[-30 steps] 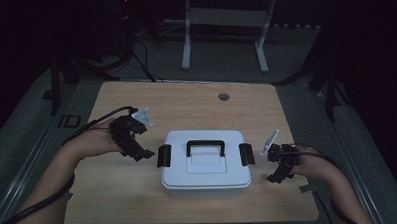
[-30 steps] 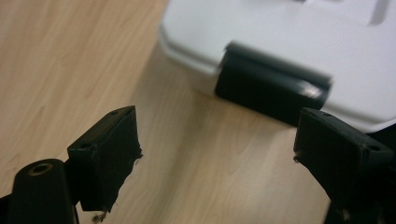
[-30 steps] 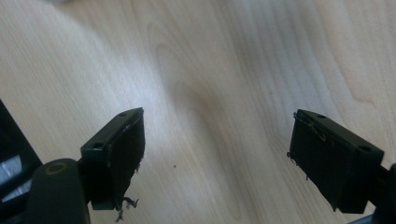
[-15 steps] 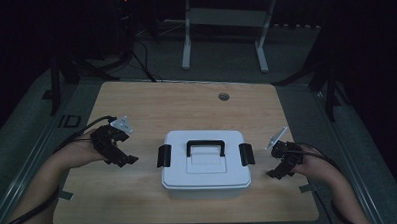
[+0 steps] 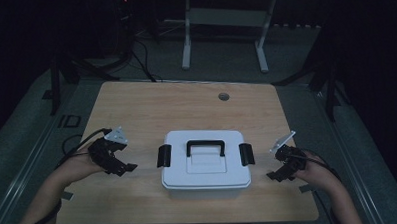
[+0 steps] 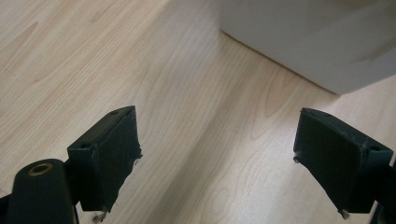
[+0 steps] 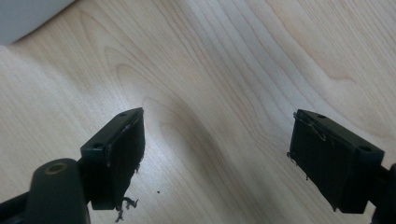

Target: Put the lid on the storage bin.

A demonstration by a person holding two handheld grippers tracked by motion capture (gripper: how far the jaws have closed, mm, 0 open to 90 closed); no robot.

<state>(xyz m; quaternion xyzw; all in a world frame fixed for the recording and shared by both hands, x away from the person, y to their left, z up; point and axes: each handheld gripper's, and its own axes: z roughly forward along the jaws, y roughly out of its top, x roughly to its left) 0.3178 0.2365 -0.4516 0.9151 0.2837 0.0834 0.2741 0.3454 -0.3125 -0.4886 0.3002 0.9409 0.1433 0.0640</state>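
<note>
A white lidded plastic box (image 5: 206, 164) with a black top handle (image 5: 205, 146) and a black clip on each side sits in the middle of the wooden table (image 5: 186, 107). My left gripper (image 5: 122, 167) rests low over the table to the box's left, open, with nothing between its jaws. In the left gripper view the box's white wall (image 6: 308, 42) lies ahead at the upper right. My right gripper (image 5: 276, 175) is to the box's right, open and holding nothing. A corner of the box (image 7: 28, 16) shows at the upper left of the right gripper view.
A round cable hole (image 5: 223, 96) is set in the table near its far edge. Beyond the table stands a white metal frame (image 5: 224, 36) on a dark floor. Cables (image 5: 75, 146) trail from the left gripper over the table's left edge.
Both grippers have drawn away from the box: the left one slid outward to the left and toward the near edge, the right one moved a little right and nearer.
</note>
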